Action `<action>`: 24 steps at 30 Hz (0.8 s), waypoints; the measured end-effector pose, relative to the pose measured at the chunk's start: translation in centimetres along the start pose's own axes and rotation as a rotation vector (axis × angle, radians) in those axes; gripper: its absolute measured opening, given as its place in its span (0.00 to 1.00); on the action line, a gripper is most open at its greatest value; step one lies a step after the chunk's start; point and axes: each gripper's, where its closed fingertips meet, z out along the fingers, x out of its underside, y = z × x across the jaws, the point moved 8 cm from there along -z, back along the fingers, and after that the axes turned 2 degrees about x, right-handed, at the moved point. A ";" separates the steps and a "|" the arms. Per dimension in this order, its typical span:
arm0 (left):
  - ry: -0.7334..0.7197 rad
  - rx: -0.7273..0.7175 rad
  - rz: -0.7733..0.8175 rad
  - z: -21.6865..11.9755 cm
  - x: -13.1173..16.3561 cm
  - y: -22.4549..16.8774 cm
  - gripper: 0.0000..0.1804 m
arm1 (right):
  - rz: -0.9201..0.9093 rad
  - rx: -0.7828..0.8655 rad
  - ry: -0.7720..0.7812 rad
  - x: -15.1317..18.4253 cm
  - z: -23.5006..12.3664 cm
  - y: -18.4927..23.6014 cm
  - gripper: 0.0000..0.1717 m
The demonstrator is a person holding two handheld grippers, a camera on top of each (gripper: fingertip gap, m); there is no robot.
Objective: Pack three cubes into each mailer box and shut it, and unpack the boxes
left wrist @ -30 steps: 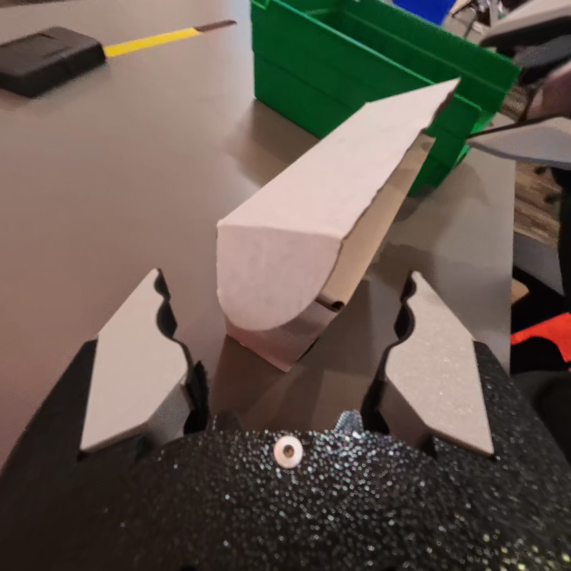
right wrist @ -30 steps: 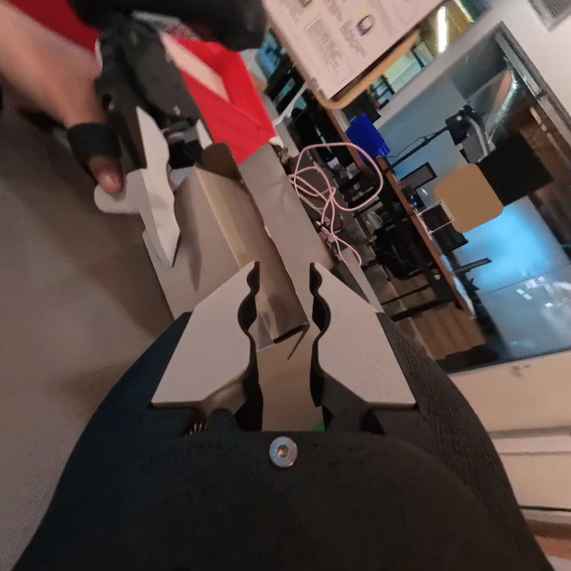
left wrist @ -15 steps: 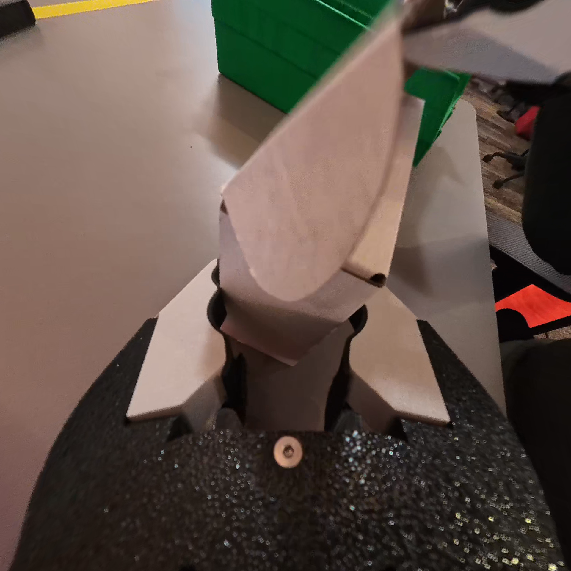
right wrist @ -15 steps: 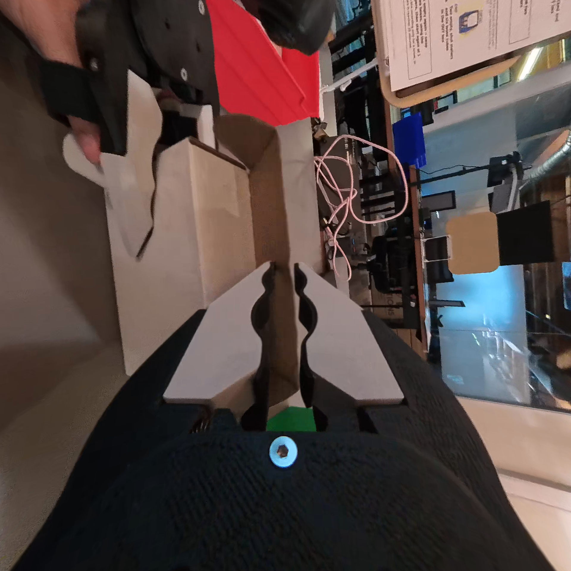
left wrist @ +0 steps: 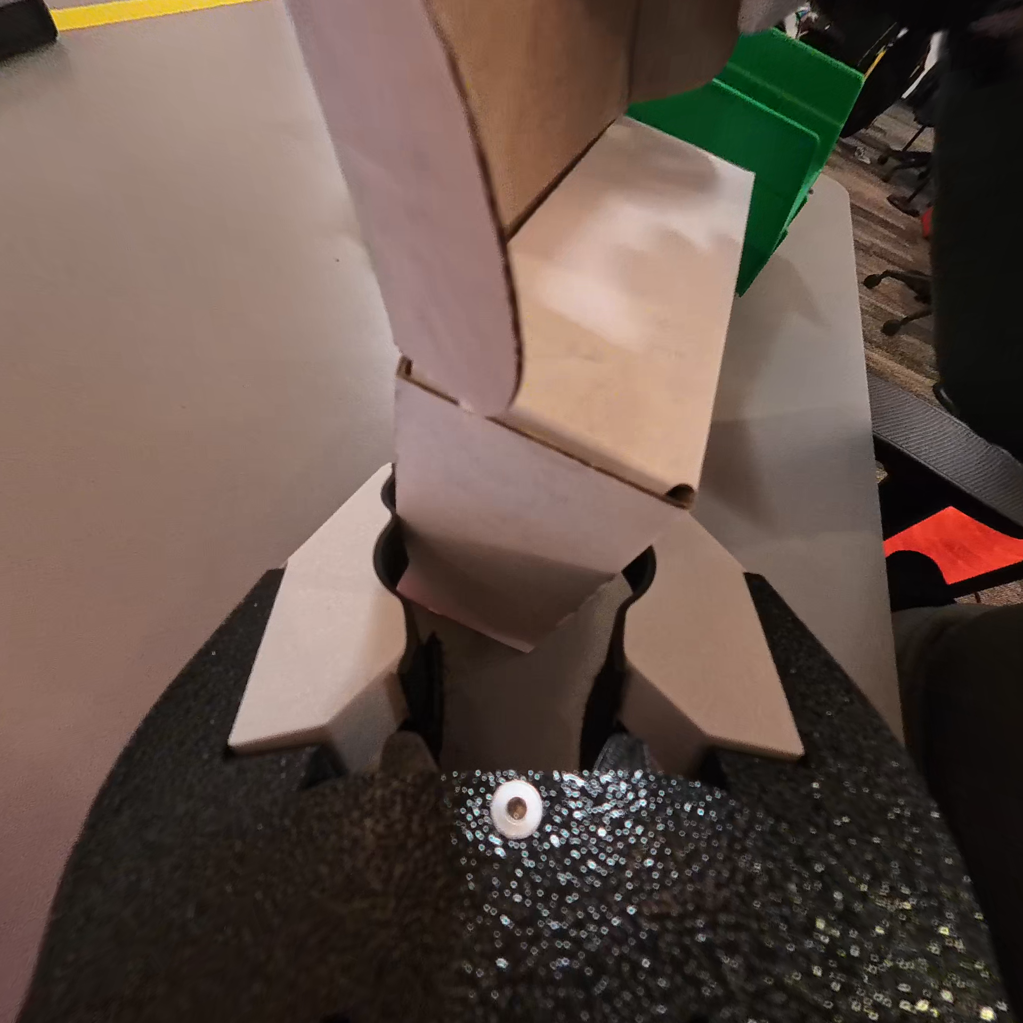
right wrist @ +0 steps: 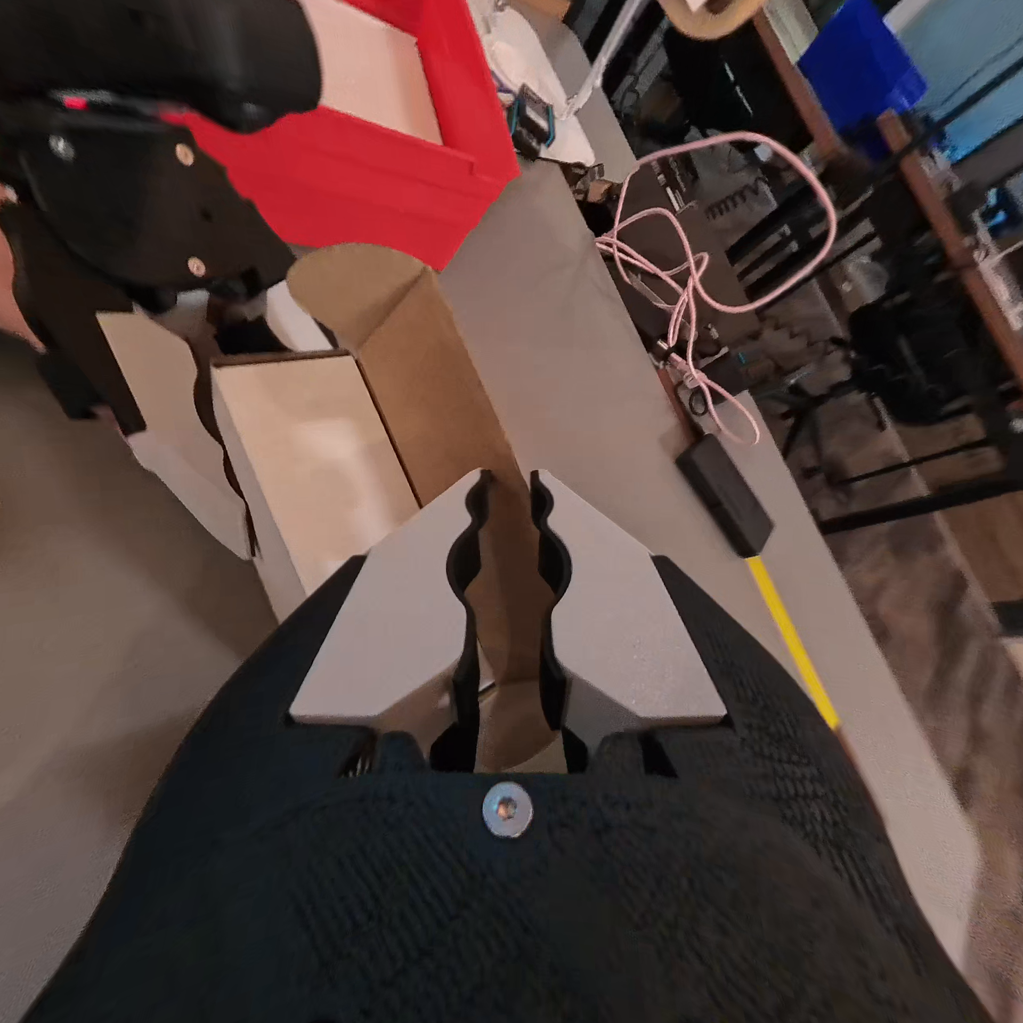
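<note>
A white mailer box hangs tilted over the grey table, its brown-lined lid swung open. My left gripper is shut on the box's near end, with both pads against its sides. In the right wrist view the box runs away from me, and one left finger lies on its far end. My right gripper is shut on the lid's brown flap, which passes between its fingers. No cubes show.
A green bin stands behind the box near the table's right edge. A red bin is past the left gripper. A black block on yellow tape and a pink cable lie along the table's far edge. About 12 cm separates my left fingertips from my right.
My left gripper went from wide open to shut on the box's end. My right gripper's fingers narrowed onto the lid flap. The box swung up and the lid opened further.
</note>
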 end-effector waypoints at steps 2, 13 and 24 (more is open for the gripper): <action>-0.001 -0.005 -0.002 0.0 0.0 0.0 0.43 | 0.067 0.034 -0.028 0.2 -0.3 0.0 0.13; -0.002 -0.008 -0.006 0.1 0.0 0.0 0.44 | 0.346 0.308 -0.106 6.6 -7.3 3.7 0.21; -0.006 -0.021 -0.024 -1.1 0.1 -1.3 0.80 | 0.421 0.301 -0.075 7.1 -5.6 2.6 0.00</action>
